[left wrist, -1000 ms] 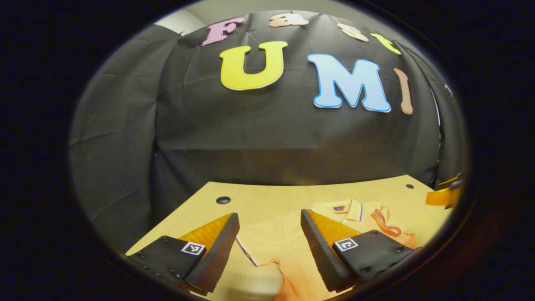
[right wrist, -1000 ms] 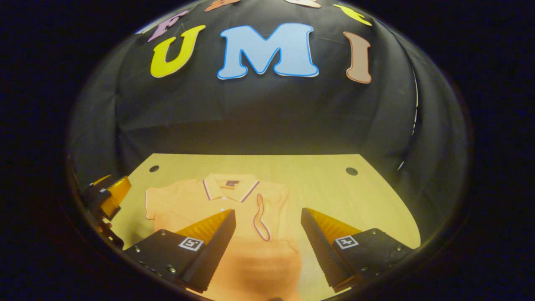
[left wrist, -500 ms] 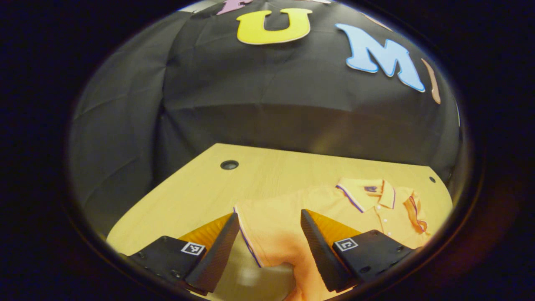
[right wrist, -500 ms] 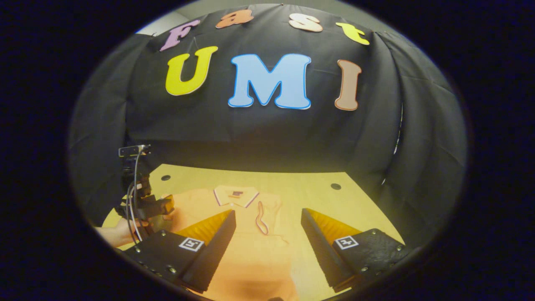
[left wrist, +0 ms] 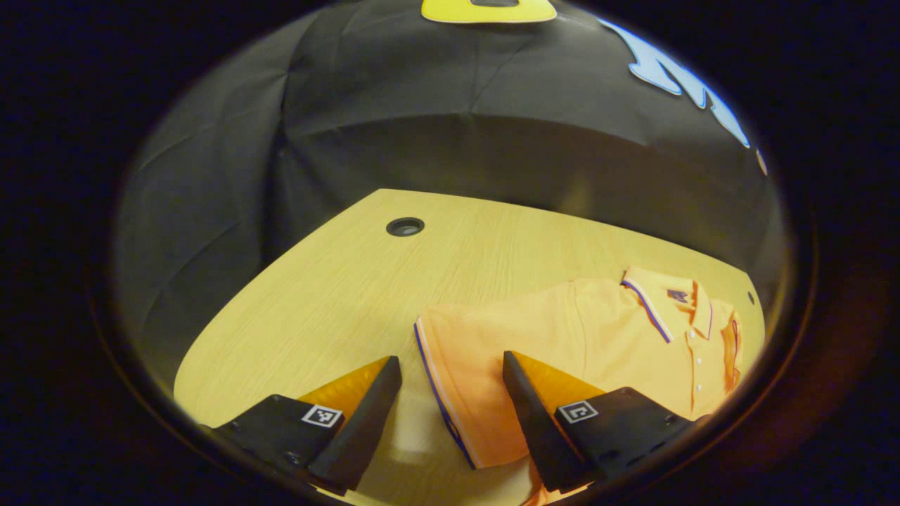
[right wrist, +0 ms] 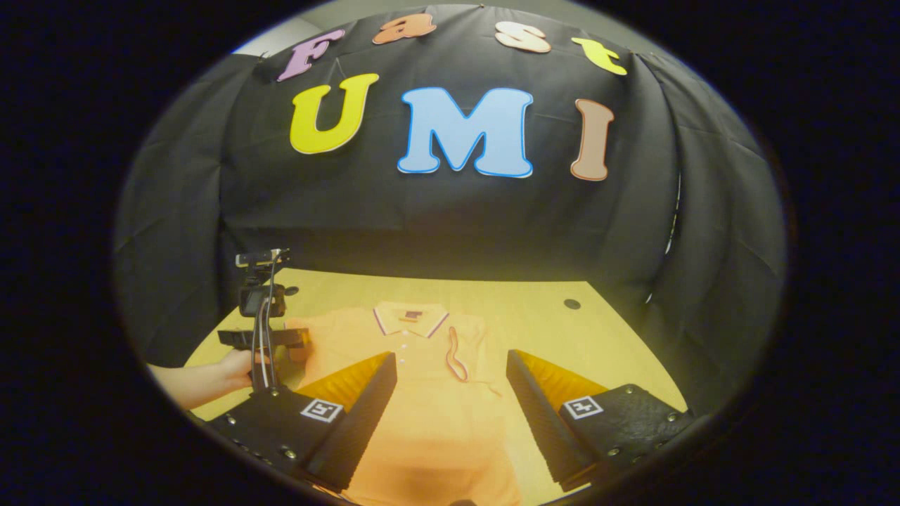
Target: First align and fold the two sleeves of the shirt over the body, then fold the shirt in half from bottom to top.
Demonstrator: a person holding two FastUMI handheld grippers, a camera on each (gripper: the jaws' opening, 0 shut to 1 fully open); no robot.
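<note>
The orange shirt [right wrist: 422,379] lay flat on the desk [left wrist: 330,295], collar toward the wall. One sleeve seemed already folded over the body, so the step in hand was probably the other sleeve [left wrist: 457,379]. The left tool [left wrist: 450,414] stood open, its fingers on both sides of that sleeve's trimmed edge. It next needed to descend and pinch this edge. The right tool [right wrist: 450,414] hovered open above the shirt.
</note>
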